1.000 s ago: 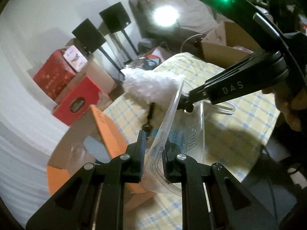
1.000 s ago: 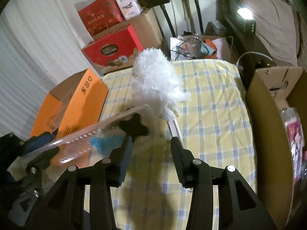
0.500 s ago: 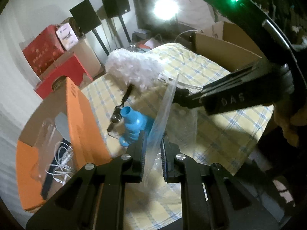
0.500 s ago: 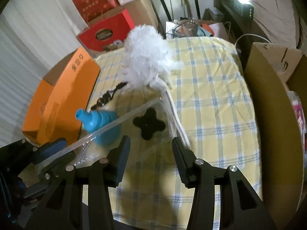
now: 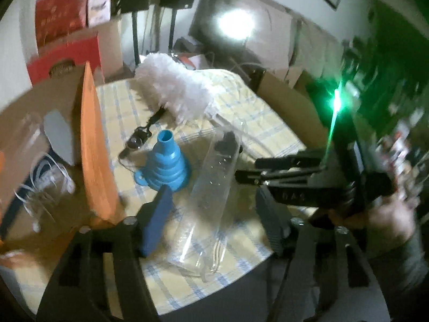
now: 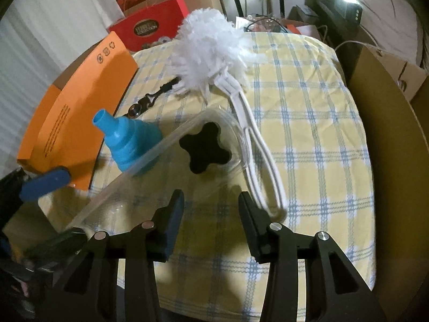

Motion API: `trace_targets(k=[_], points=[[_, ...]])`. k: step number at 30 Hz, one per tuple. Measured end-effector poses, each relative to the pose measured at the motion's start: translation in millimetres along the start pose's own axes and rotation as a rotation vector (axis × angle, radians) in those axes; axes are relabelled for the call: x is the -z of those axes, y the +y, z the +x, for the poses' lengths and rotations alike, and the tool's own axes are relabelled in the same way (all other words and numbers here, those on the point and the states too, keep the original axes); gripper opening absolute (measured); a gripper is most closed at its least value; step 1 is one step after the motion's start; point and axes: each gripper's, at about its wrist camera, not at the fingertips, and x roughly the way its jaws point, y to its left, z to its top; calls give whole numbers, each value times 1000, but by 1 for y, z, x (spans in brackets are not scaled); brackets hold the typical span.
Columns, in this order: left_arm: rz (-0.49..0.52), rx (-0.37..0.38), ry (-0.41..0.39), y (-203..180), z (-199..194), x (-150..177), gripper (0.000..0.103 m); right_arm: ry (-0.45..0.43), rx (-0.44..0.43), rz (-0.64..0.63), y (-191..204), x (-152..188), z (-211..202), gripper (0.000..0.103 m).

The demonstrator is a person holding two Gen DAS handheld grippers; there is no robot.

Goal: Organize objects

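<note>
On the checked cloth (image 6: 308, 123) lies my clear tray (image 5: 214, 187), a black star shape (image 6: 205, 147) inside, beside the blue funnel (image 6: 126, 139). The orange box (image 5: 91, 147) holds white wire. My left gripper (image 5: 214, 214) just let go, jaws wide; before, they pinched the tray upright. My right gripper (image 6: 211, 214) hangs open, empty.

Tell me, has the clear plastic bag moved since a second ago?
Yes. The clear plastic bag has come down onto the checked cloth beside the blue funnel, and the left tool has just opened off it.
</note>
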Motion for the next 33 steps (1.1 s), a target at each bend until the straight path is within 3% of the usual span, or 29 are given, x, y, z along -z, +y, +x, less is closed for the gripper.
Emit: trace_targets(k=[5, 12, 14, 16, 22, 25, 31, 33], points=[[-105, 48, 28, 21, 6, 1, 69, -10, 45, -33, 1, 7, -2, 41], [-72, 0, 134, 18, 41, 16, 69, -21, 44, -32, -4, 15, -9, 41], [-75, -24, 161, 18, 50, 21, 65, -24, 26, -20, -6, 15, -11, 41], [-68, -61, 177, 18, 55, 25, 54, -34, -18, 22, -11, 15, -16, 41], [-31, -76, 162, 10, 52, 30, 55, -77, -229, 181, -28, 5, -37, 46], [-33, -77, 162, 8, 50, 29, 55, -66, -303, 215, -23, -6, -35, 54], [-28, -80, 160, 5, 51, 27, 55, -18, -412, 258, -7, -16, -15, 54], [-35, -75, 159, 5, 50, 27, 55, -11, -439, 256, -2, -16, -8, 49]])
